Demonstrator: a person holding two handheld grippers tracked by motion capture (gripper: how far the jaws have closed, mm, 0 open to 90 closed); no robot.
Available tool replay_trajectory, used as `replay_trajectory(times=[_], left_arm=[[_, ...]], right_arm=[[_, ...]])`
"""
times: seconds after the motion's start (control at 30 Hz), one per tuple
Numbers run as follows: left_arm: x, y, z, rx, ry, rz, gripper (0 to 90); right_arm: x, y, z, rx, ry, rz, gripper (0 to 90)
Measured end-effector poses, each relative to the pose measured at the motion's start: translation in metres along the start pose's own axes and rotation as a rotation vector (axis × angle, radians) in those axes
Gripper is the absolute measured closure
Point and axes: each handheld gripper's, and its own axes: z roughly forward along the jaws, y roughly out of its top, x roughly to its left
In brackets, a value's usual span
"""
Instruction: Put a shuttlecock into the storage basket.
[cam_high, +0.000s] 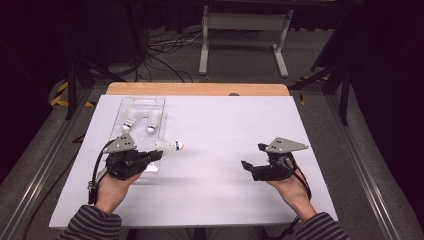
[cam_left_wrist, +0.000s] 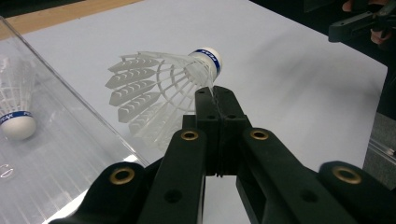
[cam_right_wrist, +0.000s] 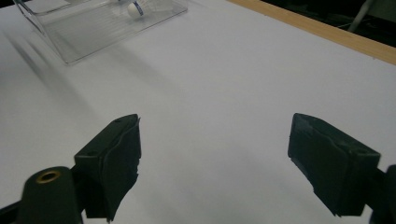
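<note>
A white plastic shuttlecock (cam_high: 169, 145) with a blue-banded cork hangs just above the white table cover, right of a clear tray (cam_high: 144, 102). My left gripper (cam_high: 150, 156) is shut on its skirt. In the left gripper view the jaws (cam_left_wrist: 215, 93) pinch the skirt's rim of the shuttlecock (cam_left_wrist: 159, 88), whose cork points away. Two more shuttlecocks (cam_high: 131, 119) (cam_high: 154, 120) lie in the tray. My right gripper (cam_high: 254, 156) hovers at the table's right, open with nothing between its fingers (cam_right_wrist: 215, 158).
The clear tray (cam_left_wrist: 56, 154) lies left of my left gripper, a shuttlecock (cam_left_wrist: 16, 123) in it. In the right gripper view the tray (cam_right_wrist: 93, 32) is far off at the top left. The wooden table edge (cam_high: 197, 89) runs along the back. Cables and a stand are on the floor behind.
</note>
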Motion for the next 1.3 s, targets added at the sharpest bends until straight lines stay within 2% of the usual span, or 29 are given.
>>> replay_trajectory(times=[0.33,0.6,0.93,1.3], left_arm=[[0.007,0.0,-0.013,-0.018,0.032,-0.016,90.0],[0.013,-0.001,-0.023,-0.031,0.049,-0.036,90.0],[0.019,-0.001,-0.037,-0.052,0.075,-0.058,90.0],[0.026,-0.006,-0.05,-0.062,0.108,-0.078,90.0]], right_arm=[[-0.01,-0.027,-0.017,-0.047,-0.048,0.066,15.1],[-0.014,-0.048,-0.022,-0.064,-0.066,0.102,14.0],[-0.019,-0.066,-0.027,-0.119,-0.094,0.137,12.8],[-0.024,-0.084,-0.034,-0.133,-0.148,0.184,12.6]])
